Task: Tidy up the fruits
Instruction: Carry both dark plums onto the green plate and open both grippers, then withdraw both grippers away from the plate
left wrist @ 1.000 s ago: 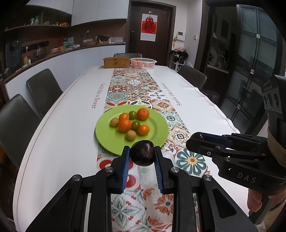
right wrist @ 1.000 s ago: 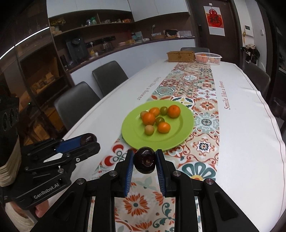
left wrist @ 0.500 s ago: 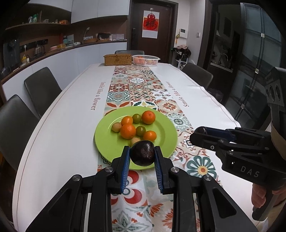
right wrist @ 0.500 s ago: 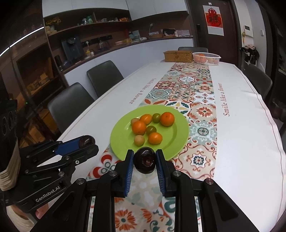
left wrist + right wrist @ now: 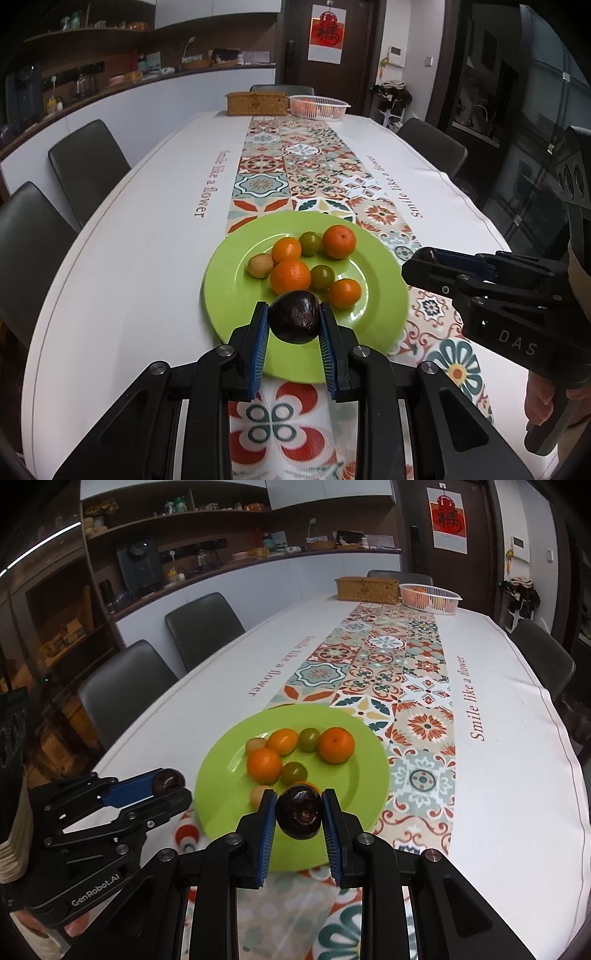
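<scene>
A green plate (image 5: 229,295) on the patterned runner holds several small oranges (image 5: 290,275) and green and tan fruits. My left gripper (image 5: 293,326) is shut on a dark round fruit (image 5: 295,320) and holds it over the plate's near edge. My right gripper (image 5: 299,814) is shut on another dark round fruit (image 5: 299,811), also over the plate's (image 5: 221,775) near edge. Each gripper shows from the side in the other's view: the right gripper (image 5: 424,260) at the plate's right, the left gripper (image 5: 168,781) at its left.
The long white table (image 5: 147,240) has dark chairs (image 5: 88,162) on both sides. At the far end stand a woven box (image 5: 256,103) and a white basket (image 5: 319,107) with fruit.
Both grippers have moved forward with their dark fruits, from in front of the plate to over its near edge. The plate's fruits have not moved.
</scene>
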`<action>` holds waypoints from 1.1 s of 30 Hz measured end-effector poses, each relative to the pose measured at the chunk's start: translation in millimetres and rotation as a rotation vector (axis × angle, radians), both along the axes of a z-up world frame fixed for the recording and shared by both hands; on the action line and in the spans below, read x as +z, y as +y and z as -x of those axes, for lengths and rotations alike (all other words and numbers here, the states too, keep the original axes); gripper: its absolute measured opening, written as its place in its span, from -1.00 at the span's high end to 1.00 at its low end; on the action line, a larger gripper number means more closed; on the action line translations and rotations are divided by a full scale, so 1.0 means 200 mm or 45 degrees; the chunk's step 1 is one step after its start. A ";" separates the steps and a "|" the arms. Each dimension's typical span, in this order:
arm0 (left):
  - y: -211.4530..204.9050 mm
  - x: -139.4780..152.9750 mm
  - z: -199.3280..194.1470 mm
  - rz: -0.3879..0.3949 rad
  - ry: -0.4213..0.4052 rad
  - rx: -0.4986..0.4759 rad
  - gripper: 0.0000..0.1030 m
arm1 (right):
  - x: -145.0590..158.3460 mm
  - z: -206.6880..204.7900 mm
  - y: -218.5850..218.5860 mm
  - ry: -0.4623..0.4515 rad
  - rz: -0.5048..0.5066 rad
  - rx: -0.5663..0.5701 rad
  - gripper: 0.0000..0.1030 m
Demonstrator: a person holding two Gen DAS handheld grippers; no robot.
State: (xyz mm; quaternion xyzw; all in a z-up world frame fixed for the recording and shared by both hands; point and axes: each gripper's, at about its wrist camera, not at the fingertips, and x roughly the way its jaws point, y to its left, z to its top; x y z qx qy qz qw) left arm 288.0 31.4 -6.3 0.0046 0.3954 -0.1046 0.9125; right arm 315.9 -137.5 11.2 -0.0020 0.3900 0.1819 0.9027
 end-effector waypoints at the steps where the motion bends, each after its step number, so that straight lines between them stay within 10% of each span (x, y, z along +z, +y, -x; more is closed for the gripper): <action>1: 0.00 -0.01 -0.02 -0.001 0.008 0.003 0.48 | -0.01 -0.02 0.00 0.004 0.008 -0.005 0.50; 16: 0.02 -0.14 -0.21 -0.028 0.082 0.009 0.47 | -0.19 -0.27 0.04 0.066 0.119 -0.012 0.50; 19: 0.03 -0.13 -0.20 -0.028 0.066 0.022 0.18 | -0.19 -0.27 0.03 0.054 0.089 0.004 0.41; 33: 0.02 0.01 0.13 -0.057 -0.057 0.080 -0.07 | -0.07 0.06 -0.05 -0.054 0.082 -0.064 -0.02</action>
